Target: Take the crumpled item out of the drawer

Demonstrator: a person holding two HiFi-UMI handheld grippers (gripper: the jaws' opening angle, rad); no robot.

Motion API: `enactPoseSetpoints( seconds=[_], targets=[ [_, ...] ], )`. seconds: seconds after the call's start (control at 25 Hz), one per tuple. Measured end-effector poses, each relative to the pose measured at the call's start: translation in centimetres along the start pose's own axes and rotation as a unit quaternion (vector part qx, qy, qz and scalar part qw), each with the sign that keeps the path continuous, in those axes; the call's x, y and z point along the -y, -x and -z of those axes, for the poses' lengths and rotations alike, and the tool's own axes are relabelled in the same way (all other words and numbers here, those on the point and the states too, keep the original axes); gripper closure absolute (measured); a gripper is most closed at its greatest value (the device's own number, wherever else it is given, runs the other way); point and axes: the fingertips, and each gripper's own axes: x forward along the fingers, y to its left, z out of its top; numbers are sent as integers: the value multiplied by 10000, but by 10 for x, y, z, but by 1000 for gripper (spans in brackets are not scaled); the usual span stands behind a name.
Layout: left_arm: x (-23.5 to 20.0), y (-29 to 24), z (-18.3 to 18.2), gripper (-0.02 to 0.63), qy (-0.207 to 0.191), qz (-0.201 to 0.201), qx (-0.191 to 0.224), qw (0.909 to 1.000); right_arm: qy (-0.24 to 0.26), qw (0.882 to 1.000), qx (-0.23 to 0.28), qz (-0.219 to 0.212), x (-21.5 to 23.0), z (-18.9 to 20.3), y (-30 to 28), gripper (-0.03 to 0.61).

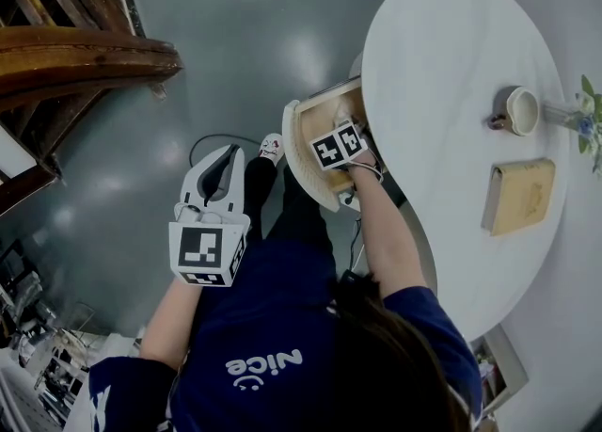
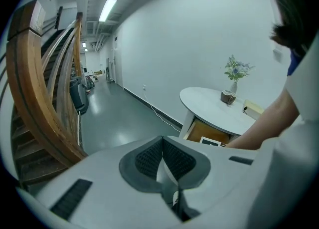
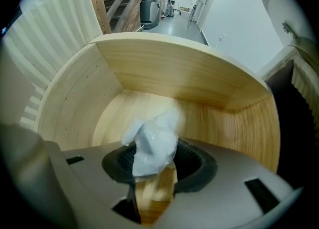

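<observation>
The curved wooden drawer (image 1: 303, 152) stands pulled out from under the round white table (image 1: 442, 63). My right gripper (image 3: 154, 167) points down into it, and only its marker cube (image 1: 339, 147) shows in the head view. A crumpled white item (image 3: 151, 142) sits squeezed between its dark pads, just above the drawer's floor (image 3: 114, 118). My left gripper (image 1: 224, 162) hangs over the grey floor to the left of the drawer, away from it. Its pads (image 2: 149, 157) meet with nothing between them.
On the table are a small cup (image 1: 519, 110), a tan book (image 1: 517, 195) and a vase of flowers (image 1: 585, 115). A curved wooden staircase (image 1: 85, 54) rises at the left. A cable (image 1: 209, 138) lies on the floor near the person's shoe (image 1: 272, 148).
</observation>
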Motion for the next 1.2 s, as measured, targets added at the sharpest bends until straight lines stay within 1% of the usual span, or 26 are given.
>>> enactPoseSetpoints(
  seconds=[0.12,0.24,0.48,0.68,0.8,0.88,1.2],
  targets=[
    [-2,-2,0,609,25,-11,-6,10000,17,10000,17,-8,-3,0,2,425],
    [-3,-3,-2,609,65,68,5,10000,-118,9998,118,-62,-8,-4,8,443],
    [5,-4,-7,609,-23,241,59,9997,-378,9983,367,-245,-22,-10,32,453],
    [11,-4,-13,609,-91,431,129,9989,-719,9920,831,-626,-35,-17,60,456],
    [14,-3,-12,609,-120,562,128,9983,-850,9897,994,-587,-37,-18,77,456],
    [16,-2,-11,609,-140,645,124,9977,-1039,9867,1126,-548,-38,-19,91,456],
    [31,-4,-12,609,-264,1057,194,9939,-1558,9765,1465,-281,-34,-13,145,457]
  ],
)
